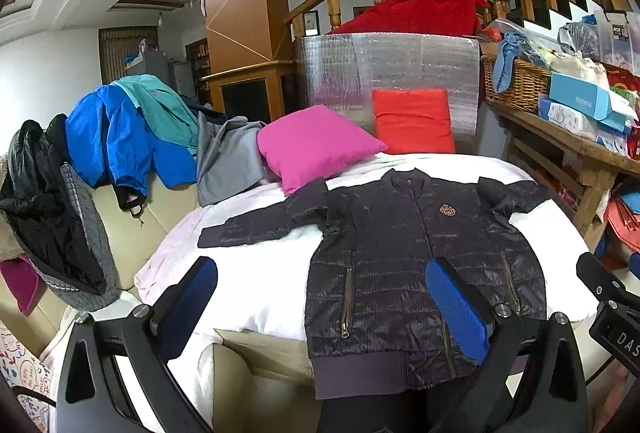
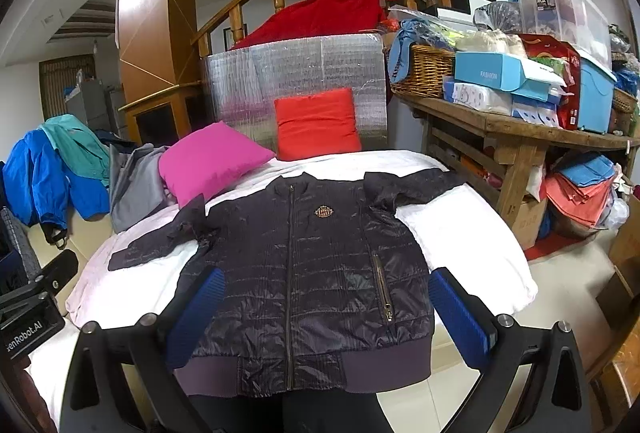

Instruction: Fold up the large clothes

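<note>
Two blue-padded tools, left tool (image 1: 320, 309) and right tool (image 2: 328, 313), gape wide and empty above one dark quilted jacket (image 2: 312, 265) spread flat on the white bed (image 2: 472, 233), two cushions (image 2: 212, 157) at twelve o'clock.

Black tool (image 1: 322, 307), blue finger pads (image 2: 460, 317)

Left gripper (image 1: 320, 305) and right gripper (image 2: 326, 313), jaws wide apart
</note>
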The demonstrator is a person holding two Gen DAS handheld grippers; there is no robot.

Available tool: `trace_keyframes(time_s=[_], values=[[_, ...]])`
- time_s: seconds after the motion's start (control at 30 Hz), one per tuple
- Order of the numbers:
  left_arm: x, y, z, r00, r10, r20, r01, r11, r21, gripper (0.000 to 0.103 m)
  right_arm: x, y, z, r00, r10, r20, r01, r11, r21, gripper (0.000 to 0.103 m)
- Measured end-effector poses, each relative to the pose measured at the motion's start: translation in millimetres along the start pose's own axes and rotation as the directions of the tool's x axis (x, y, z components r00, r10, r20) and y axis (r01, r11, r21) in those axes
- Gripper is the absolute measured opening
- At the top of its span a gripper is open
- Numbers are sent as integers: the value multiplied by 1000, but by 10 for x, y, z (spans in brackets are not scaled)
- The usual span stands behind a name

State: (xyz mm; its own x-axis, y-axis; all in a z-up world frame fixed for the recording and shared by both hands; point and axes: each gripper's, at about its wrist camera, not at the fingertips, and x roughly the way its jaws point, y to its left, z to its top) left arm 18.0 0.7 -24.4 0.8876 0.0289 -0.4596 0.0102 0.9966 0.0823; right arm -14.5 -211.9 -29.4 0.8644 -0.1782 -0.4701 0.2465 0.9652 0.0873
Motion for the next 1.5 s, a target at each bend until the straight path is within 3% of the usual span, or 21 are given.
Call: trace_keyframes(time_s=[1.5], values=[[150,14,-82,1000,-6,-31,6,1000,-6,103,101,-4,-60,1000,-1,-28,2,1000,13,103]])
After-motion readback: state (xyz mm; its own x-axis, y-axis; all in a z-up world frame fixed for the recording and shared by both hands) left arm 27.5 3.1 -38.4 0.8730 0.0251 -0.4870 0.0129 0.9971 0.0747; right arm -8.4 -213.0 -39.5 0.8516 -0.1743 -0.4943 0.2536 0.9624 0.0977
